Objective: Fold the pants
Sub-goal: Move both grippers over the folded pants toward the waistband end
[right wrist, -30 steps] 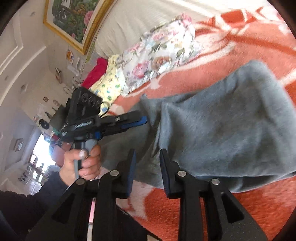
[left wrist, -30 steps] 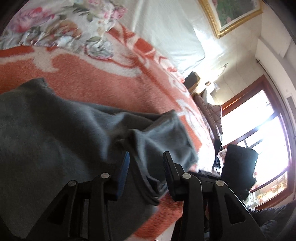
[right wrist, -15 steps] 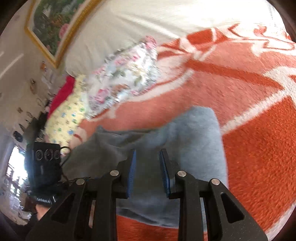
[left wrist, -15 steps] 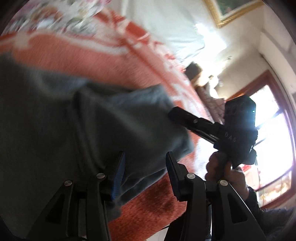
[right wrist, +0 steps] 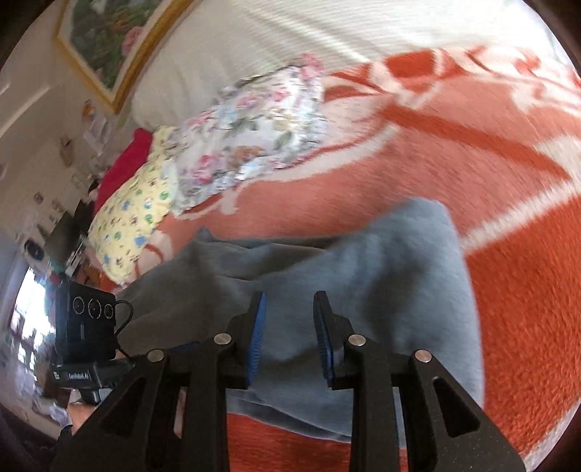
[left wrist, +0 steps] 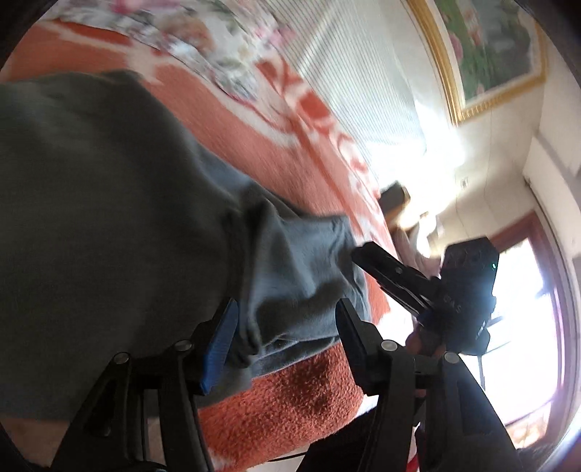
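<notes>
Since a second earlier we had swung both views across the bed: the left gripper [left wrist: 287, 337], whose fingers had just been opening, now showed the right gripper [left wrist: 366, 254] beside the pants' corner, where before only cloth lay. The right gripper [right wrist: 288, 326] had also just been opening, a little, and its view had slid from the person's hand to the middle of the pants [right wrist: 363, 283].

The bed carried an orange blanket [right wrist: 490, 174] with white patterns. A floral pillow [right wrist: 254, 130] and a yellow one [right wrist: 130, 218] lay at the far left in the right view, below a gold-framed picture [right wrist: 105, 32]. In the left view a bright window [left wrist: 523, 326] stood at the right.

The grey pants lay bunched on the blanket near the bed's near edge. In the left view a folded ridge of the pants [left wrist: 290, 290] sat between the parted fingers [left wrist: 218, 341], which did not press on it. In the right view the fingers [right wrist: 256, 326] stood apart over the cloth, clamping nothing.
</notes>
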`<action>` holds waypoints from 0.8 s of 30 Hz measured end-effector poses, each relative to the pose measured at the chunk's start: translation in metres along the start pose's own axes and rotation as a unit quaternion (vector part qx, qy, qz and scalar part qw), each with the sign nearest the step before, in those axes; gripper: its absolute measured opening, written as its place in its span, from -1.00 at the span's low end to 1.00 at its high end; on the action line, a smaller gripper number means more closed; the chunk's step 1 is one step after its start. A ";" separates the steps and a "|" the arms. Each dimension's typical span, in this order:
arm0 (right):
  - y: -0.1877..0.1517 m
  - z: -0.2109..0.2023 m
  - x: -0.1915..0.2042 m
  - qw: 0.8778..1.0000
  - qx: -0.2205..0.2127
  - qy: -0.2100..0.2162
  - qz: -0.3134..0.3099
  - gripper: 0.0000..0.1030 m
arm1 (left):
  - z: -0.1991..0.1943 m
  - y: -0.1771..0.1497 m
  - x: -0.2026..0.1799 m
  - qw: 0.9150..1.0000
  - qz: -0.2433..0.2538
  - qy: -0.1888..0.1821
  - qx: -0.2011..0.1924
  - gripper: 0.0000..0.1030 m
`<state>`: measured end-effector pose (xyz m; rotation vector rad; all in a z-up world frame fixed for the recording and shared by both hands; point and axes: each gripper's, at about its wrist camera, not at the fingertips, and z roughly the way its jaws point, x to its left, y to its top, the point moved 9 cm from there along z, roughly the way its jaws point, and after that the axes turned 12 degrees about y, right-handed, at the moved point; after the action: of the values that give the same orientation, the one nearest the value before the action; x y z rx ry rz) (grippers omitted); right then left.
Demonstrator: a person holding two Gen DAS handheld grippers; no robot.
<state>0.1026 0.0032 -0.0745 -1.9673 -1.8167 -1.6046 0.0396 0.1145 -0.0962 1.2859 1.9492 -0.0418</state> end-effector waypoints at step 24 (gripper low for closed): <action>-0.009 0.139 0.148 0.978 0.131 0.095 -0.131 -0.09 | -0.189 -0.048 0.170 0.951 -0.227 0.104 -0.184 0.25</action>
<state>0.1540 0.1977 -0.0475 -1.4653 -2.1488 -1.4571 -0.1393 0.3013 -0.0890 0.6051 2.2661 0.2273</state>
